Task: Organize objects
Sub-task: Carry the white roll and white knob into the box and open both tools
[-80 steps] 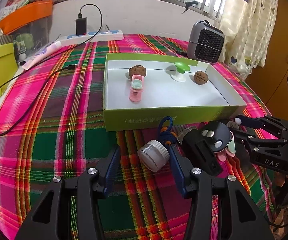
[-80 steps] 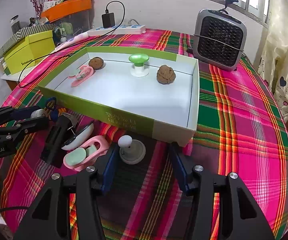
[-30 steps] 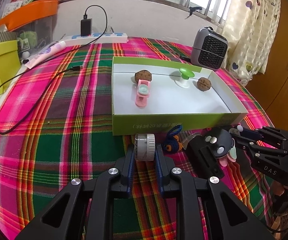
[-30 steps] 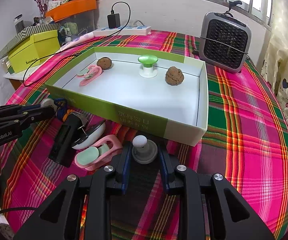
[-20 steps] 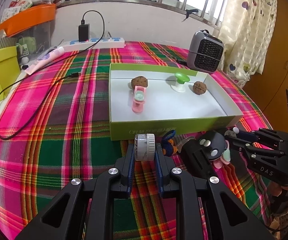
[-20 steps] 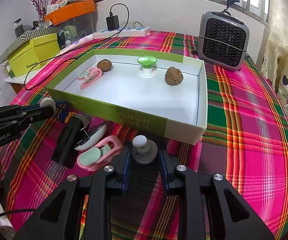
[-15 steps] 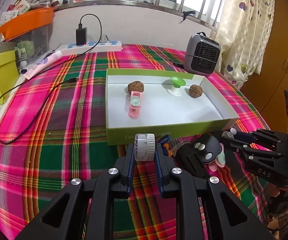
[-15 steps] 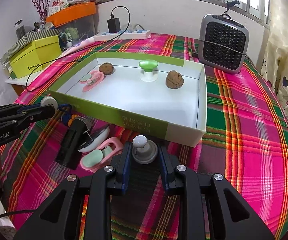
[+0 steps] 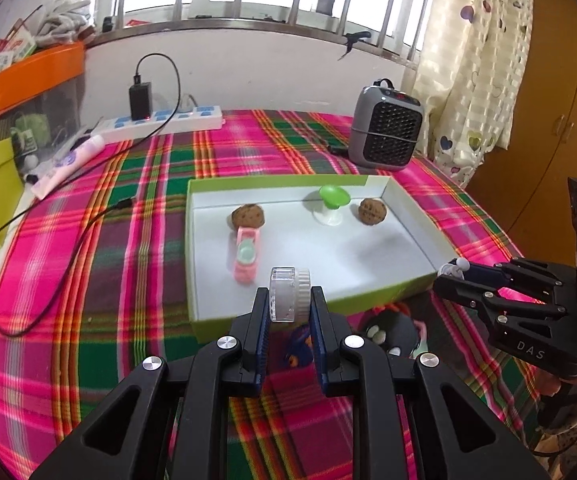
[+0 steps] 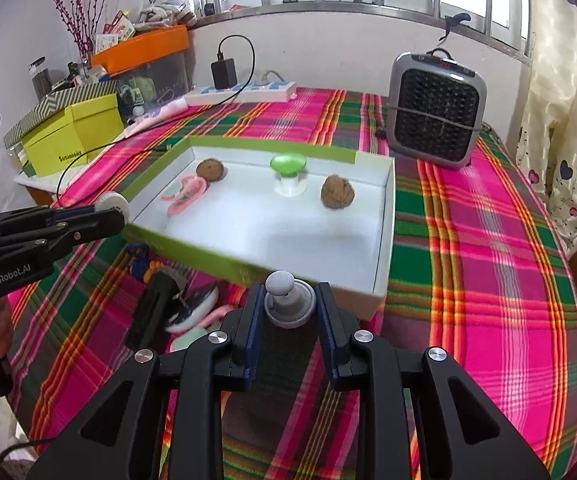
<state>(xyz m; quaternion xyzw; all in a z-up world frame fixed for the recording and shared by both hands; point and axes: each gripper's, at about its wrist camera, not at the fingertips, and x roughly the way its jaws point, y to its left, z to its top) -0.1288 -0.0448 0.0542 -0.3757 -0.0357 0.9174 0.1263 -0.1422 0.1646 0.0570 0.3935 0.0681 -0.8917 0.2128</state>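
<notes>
White-capped clear jar (image 9: 289, 294) is clamped in the left gripper (image 9: 288, 316), lifted at the green-edged box's (image 9: 392, 290) near wall; the right gripper (image 10: 288, 312) pinches a grey knob (image 10: 288, 300). Clip that wall and either piece could twist loose onto the plaid cloth (image 9: 88, 280).

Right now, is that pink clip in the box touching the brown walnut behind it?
Touching, it seems. In the left wrist view the pink clip runs up against the brown walnut with no gap showing between them.

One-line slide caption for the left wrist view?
Left gripper clamps a small clear jar over the green-rimmed tray, near the right gripper.
</notes>
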